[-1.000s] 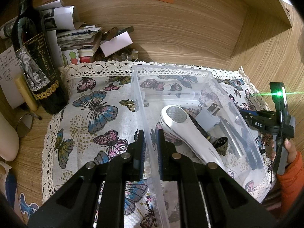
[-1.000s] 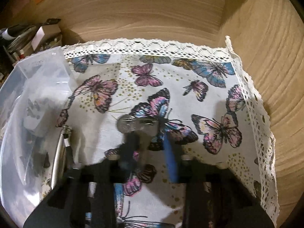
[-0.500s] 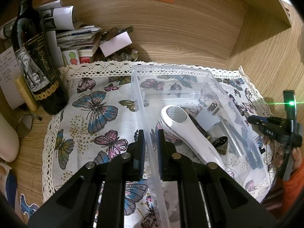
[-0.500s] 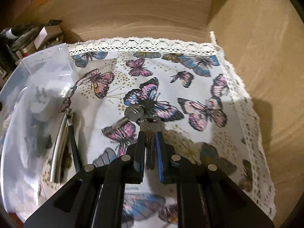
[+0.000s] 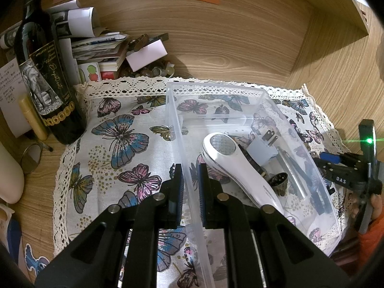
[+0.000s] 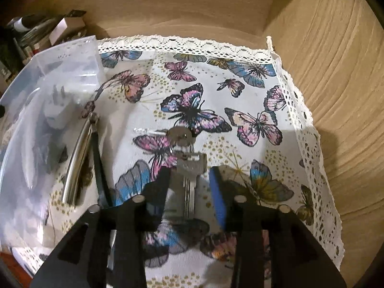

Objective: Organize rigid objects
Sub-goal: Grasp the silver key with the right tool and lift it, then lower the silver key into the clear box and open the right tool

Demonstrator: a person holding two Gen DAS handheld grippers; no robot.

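Note:
A clear plastic bin [image 5: 240, 91] stands on the butterfly cloth [image 5: 115, 132]. My left gripper [image 5: 190, 187] is shut on the bin's left wall. Inside lie a white handheld device [image 5: 240, 168], a white plug adapter [image 5: 261, 148], a metal bar [image 5: 290, 170] and a small dark cup [image 5: 278, 180]. To the right of the bin, a bunch of silver keys [image 6: 189, 163] rests on the cloth. My right gripper [image 6: 189, 177] stands over them with its jaws opening; one key blade lies between the pads, which are clear of it. The bin [image 6: 36, 72] is on its left.
A dark wine bottle [image 5: 45, 84] stands at the cloth's left edge, with stacked papers and small clutter [image 5: 100, 48] behind it. Wooden walls [image 5: 240, 36] close the back and right. A person's hand in an orange sleeve [image 5: 374, 218] holds the right gripper.
The right gripper moved right, away from the bin, and was shut on a key half a second ago; its jaws have now parted. The left gripper and bin have stayed still.

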